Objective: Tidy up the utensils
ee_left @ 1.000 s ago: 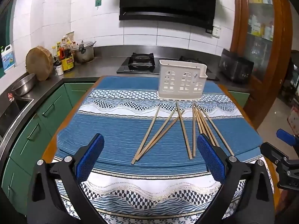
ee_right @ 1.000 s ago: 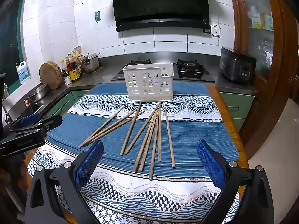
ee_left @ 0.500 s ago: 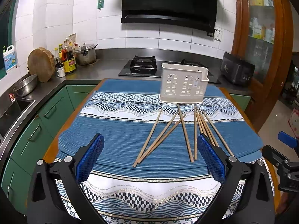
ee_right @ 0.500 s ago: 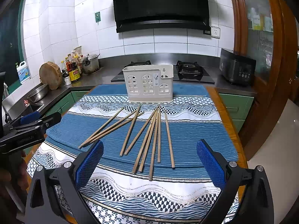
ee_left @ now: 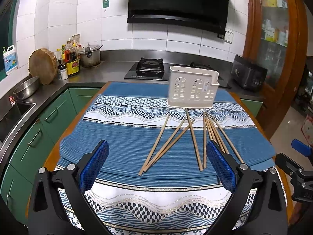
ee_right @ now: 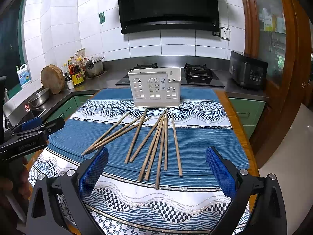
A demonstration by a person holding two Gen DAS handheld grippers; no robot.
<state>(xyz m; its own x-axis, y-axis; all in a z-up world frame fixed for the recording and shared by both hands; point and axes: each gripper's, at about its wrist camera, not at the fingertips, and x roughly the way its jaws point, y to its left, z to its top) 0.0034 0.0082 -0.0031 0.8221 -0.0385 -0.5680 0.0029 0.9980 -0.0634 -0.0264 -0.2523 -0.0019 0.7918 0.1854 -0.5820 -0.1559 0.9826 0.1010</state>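
Both jaws are being held wide apart, nothing gripped. Crossed chopsticks (ee_right: 156,143) risk being dragged together; white holder (ee_right: 155,87) tipped if bumped.

Home kitchen: gas hob (ee_right: 197,72), range hood (ee_right: 168,5), tiled walls, green cabinets (ee_left: 49,117).

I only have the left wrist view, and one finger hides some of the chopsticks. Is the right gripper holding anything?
Observer: No. The right gripper is open, with nothing between its pads.
Operator: And the hidden chopsticks?
Observer: The chopsticks all lie flat on the cloth, none lifted.
Operator: Anything on the holder's back wall?
Observer: The holder has a keyhole hanging slot there.
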